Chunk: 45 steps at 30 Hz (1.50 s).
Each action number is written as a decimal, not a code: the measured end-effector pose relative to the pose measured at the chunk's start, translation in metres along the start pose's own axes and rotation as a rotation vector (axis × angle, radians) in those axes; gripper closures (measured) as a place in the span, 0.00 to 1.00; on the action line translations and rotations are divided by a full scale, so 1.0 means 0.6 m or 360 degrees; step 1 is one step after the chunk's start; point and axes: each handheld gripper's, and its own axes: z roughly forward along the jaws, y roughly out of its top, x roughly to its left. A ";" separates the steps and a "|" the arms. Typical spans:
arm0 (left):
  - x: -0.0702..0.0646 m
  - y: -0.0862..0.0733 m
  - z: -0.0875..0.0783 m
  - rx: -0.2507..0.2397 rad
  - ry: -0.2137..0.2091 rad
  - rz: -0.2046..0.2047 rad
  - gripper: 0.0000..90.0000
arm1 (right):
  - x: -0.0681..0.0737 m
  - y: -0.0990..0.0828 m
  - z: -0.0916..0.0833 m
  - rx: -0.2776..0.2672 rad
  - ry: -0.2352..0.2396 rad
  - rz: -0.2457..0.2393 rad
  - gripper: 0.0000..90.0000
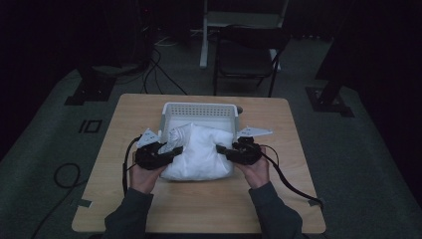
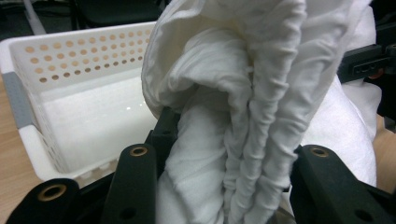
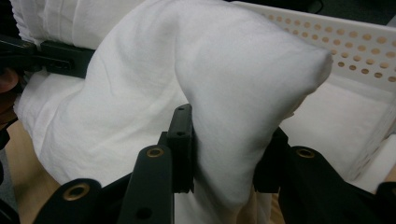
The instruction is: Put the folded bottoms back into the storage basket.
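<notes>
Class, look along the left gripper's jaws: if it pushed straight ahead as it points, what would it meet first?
The left gripper is already clamped on the bunched white cloth; straight on, probably the white perforated basket beyond, though depth is unclear.

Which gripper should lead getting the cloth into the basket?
Probably left. Both grippers are shut on the white cloth, but the left gripper sits nearer the white basket, with its bunch already over the rim. The right gripper holds lower.

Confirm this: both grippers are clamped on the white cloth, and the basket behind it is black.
Wrong on colour only. Both the left gripper and right gripper are clamped on the white cloth, but the basket is white, as the left gripper view shows.
</notes>
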 end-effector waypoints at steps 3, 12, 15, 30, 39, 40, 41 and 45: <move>0.003 0.006 0.001 -0.0008 0.0005 -0.0003 0.64 | -0.003 0.006 0.002 -0.0006 0.0000 0.0000 0.74; 0.007 0.018 0.006 -0.0023 0.0009 0.0007 0.64 | -0.008 0.016 0.001 -0.0028 -0.0016 0.0012 0.74; 0.009 0.023 0.009 -0.0033 0.0005 0.0003 0.64 | -0.011 0.020 0.000 -0.0036 -0.0027 0.0006 0.74; 0.017 0.046 0.009 -0.0065 0.0028 0.0010 0.64 | -0.016 0.044 0.005 -0.0065 -0.0045 0.0000 0.74; 0.022 0.060 0.010 -0.0084 0.0037 0.0014 0.64 | -0.017 0.060 0.005 -0.0076 -0.0068 -0.0014 0.74; 0.023 0.062 0.010 -0.0084 0.0041 0.0017 0.64 | -0.017 0.062 0.005 -0.0076 -0.0072 -0.0018 0.74; 0.024 0.063 0.010 -0.0084 0.0045 0.0017 0.64 | -0.017 0.064 0.005 -0.0077 -0.0075 -0.0016 0.74; 0.027 0.068 0.012 -0.0087 0.0044 0.0018 0.64 | -0.021 0.068 0.007 -0.0086 -0.0069 -0.0003 0.74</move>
